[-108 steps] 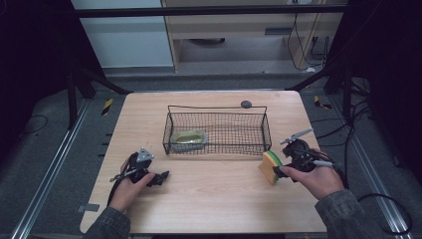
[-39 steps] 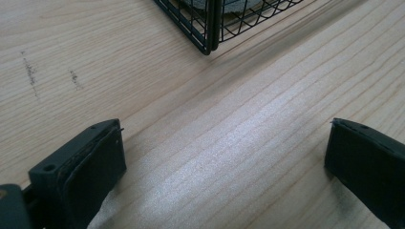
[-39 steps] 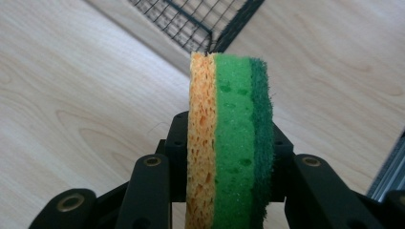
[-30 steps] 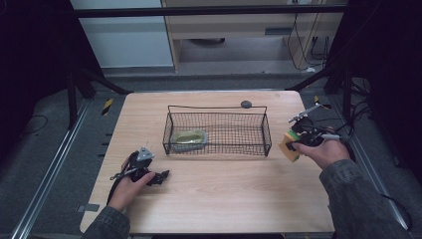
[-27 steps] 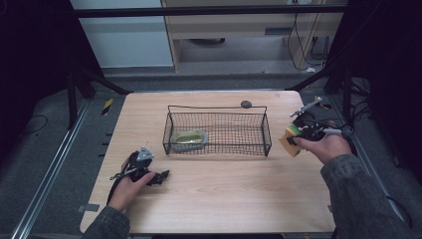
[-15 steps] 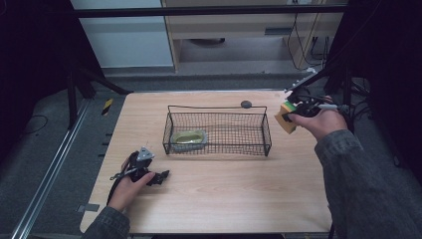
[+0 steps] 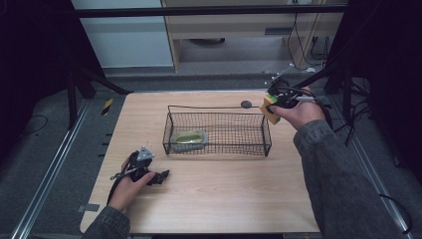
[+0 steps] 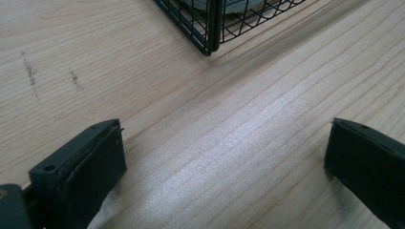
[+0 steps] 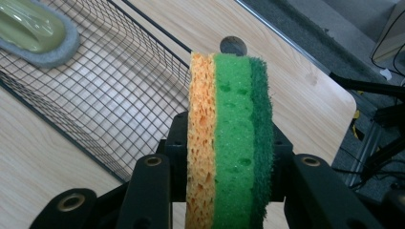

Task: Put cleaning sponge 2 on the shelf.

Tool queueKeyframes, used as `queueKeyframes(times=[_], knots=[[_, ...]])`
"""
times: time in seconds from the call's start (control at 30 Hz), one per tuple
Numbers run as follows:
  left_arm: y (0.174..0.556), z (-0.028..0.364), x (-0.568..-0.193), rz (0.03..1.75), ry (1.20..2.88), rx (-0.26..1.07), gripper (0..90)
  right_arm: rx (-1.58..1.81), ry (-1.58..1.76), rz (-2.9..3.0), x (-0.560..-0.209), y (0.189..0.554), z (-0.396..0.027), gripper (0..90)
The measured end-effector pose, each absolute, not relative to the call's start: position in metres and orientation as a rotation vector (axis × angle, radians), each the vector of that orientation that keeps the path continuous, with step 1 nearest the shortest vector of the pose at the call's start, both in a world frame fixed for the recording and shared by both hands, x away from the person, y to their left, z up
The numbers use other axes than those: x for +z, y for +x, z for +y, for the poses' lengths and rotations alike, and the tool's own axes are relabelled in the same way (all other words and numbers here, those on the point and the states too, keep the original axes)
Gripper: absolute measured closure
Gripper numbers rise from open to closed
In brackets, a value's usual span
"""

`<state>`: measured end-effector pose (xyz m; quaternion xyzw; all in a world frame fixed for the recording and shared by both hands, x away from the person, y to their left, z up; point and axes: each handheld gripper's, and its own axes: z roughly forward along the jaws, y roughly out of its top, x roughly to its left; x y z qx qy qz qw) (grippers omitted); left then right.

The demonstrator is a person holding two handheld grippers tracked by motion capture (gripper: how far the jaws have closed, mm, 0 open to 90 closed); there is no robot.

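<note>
Item 1. Sponge (image 9: 230, 138): three layers, orange, light green and dark green scouring face. Held on edge, clamped between the jaws of the right hand-held gripper (image 9: 229, 157). In the high view the sponge (image 7: 270, 107) is in the air at the far right corner of the wire basket, just beside its right end wall, above the tabletop.

Item 2. Right hand-held gripper (image 7: 276, 102): gripped by the person's right hand (image 7: 298, 112), sleeve reaching in from the near right. Jaws closed onto the sponge's orange and dark green faces.

Item 3. Left hand-held gripper (image 7: 160, 176): rests low on the near left of the tabletop, in the person's left hand (image 7: 130, 183). Jaws wide apart, bare wood between them in the left gripper view; nothing held.

Item 4. Wire basket (image 7: 219, 146): black mesh, rectangular, at the middle of the tabletop. One corner (image 8: 210, 45) shows in the left gripper view, far of the jaws.

Item 5. Green dish (image 7: 188, 138): pale green with a grey rim, lying inside the basket at its left end.

Item 6. Tabletop (image 7: 214, 199): light wood. A small dark round object (image 7: 246, 104) sits by the far edge, just far of the basket.
</note>
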<state>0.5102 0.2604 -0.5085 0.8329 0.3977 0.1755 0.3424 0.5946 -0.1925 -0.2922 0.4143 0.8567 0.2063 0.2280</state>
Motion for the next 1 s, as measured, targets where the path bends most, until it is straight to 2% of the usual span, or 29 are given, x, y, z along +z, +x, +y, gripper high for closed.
queueKeyframes(times=[0.63,1.0], knots=[[0.51,0.26,-0.508,1.033,2.166,0.456,0.0,0.573,1.101,2.397,-0.314,0.617,-0.16,64.5],[0.511,0.261,-0.508,1.029,2.168,0.453,0.0,0.528,1.093,2.412,-0.323,0.621,-0.158,64.5]])
